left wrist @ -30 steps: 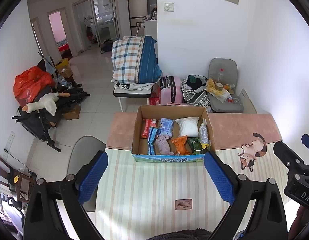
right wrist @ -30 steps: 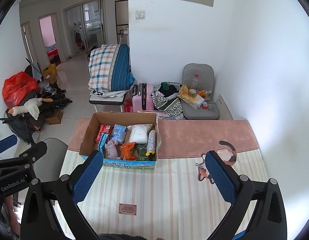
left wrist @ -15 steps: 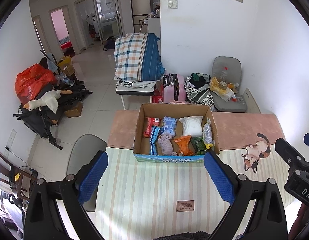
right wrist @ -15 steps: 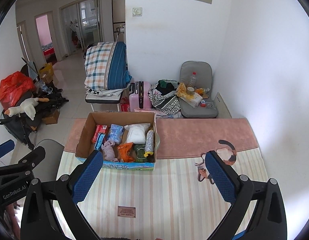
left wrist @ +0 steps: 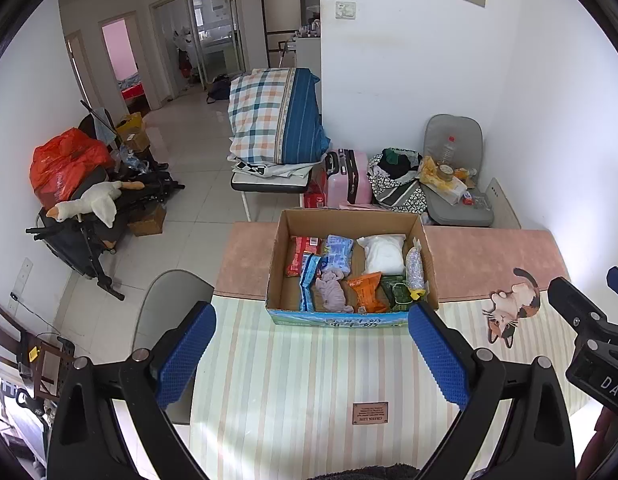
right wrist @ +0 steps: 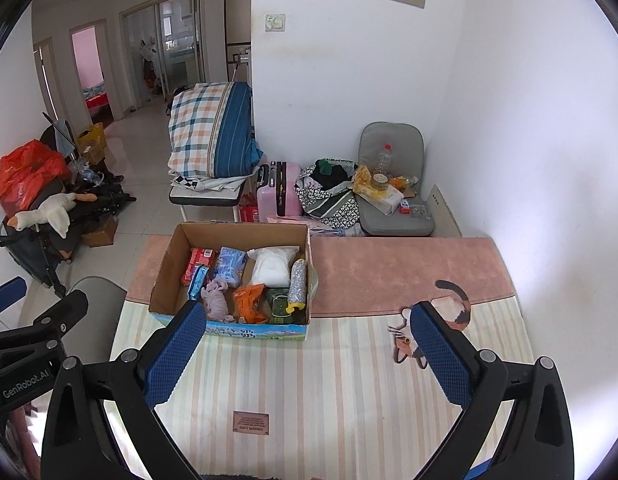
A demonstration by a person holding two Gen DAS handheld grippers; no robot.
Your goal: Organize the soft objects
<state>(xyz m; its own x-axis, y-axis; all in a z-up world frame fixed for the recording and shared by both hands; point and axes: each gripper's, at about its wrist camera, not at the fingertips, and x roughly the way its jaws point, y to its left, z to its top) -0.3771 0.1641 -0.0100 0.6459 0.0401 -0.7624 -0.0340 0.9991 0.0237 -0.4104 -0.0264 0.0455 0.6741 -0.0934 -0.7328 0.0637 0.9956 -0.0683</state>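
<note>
One cardboard box point(left wrist: 351, 322), one cat mat point(left wrist: 513, 308), two grippers — left gripper point(left wrist: 313, 354), right gripper point(right wrist: 305, 356) — fingers spread, empty

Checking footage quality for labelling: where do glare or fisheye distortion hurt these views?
Left wrist view: sharp brown cardboard box; black vignette corners, walls bowed. Right wrist view: daylight washes out the white right wall; striped tablecloth curves, still readable.

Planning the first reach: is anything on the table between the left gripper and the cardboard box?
Nothing visible: only bare striped tablecloth lies between the open left gripper and the cardboard box. The cat-shaped mat sits off to the right.
</note>
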